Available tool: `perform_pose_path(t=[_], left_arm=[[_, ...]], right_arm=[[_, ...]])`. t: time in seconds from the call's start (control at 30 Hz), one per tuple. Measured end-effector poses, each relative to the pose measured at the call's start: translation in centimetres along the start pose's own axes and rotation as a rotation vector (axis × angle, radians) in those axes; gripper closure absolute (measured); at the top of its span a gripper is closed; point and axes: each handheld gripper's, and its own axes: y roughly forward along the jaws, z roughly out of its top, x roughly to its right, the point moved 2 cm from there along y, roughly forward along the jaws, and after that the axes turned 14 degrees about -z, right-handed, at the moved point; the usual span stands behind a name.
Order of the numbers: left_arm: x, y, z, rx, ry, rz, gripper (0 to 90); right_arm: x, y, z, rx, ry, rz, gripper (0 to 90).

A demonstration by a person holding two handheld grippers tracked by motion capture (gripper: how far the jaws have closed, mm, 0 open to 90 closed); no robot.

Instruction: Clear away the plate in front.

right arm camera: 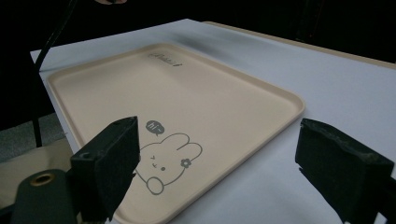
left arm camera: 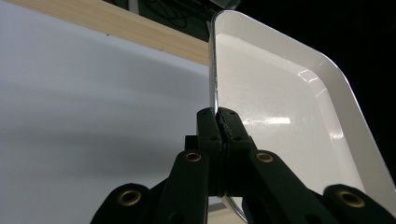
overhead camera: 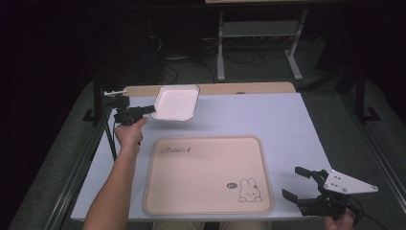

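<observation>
In the high view's upper left, the left gripper point(overhead camera: 143, 111) pinches the white dish point(overhead camera: 176, 102) by its rim above the counter point(overhead camera: 287, 124). The left gripper view shows the jaws clamped on that edge. At lower right, the right gripper point(overhead camera: 297, 184) gapes wide beside the beige tray point(right arm camera: 196, 93).

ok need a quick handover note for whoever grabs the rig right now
Left gripper: jaws shut on the left rim of the white dish, held over the far left of the table.
Right gripper: jaws open, holding nothing, near the beige tray's right corner.
Done: dish gripped.
Left: probably set the dish on the tray, which has nothing on it.
</observation>
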Motion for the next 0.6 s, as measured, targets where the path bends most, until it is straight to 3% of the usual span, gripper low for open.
perform_pose_path(t=[0.6], left_arm=[[1.7,-1.9,-1.9,-0.01,0.014,-0.054,89.0]], right_arm=[[0.0,0.0,0.0,-0.001,0.0,0.002,13.0]])
